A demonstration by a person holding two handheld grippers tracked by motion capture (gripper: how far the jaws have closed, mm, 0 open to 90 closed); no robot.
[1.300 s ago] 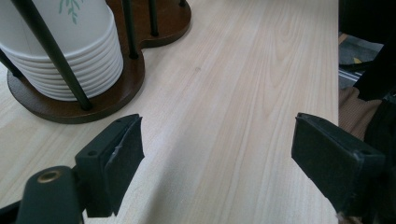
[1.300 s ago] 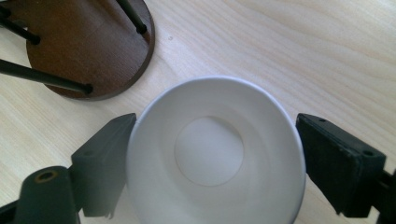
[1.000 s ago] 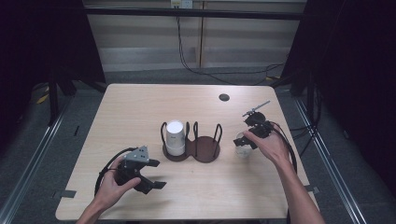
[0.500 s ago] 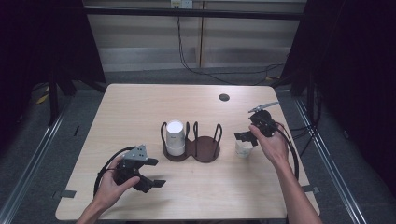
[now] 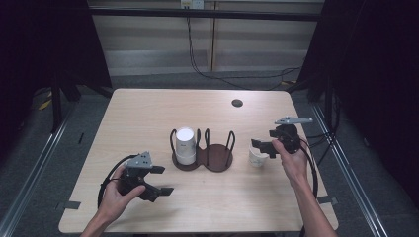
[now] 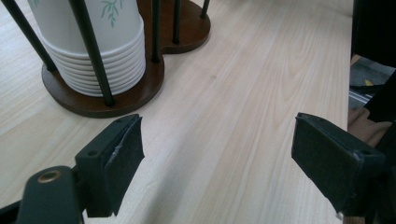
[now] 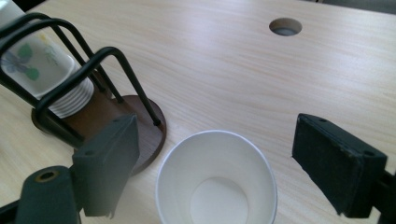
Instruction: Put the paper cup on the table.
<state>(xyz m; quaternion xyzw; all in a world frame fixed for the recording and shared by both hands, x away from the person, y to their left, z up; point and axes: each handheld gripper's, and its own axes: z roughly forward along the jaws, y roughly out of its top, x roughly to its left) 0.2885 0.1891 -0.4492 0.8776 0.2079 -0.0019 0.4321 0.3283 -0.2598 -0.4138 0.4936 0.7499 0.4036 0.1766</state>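
A person at a light wooden worktop [image 5: 148, 113] holds two grippers, beside a dark wooden cup holder and one loose paper cup.

At frame centre stands the two-bay cup holder [image 5: 203, 150]; its left bay holds a stack of leaf-printed paper cups [image 5: 185, 145], its right bay is empty. Since a second ago the right gripper [image 5: 260, 146], centre right, has pulled back from the single white paper cup [image 5: 256, 157], its fingers [image 7: 339, 161] spread wide with the cup upright and empty between them, seemingly untouched; likely just released or set down, just right of the holder. The left gripper [image 5: 159, 179], lower left, has stayed put, its fingers [image 6: 114, 158] spread, gripping nothing. A small round hole [image 5: 237, 102] sits upper right.
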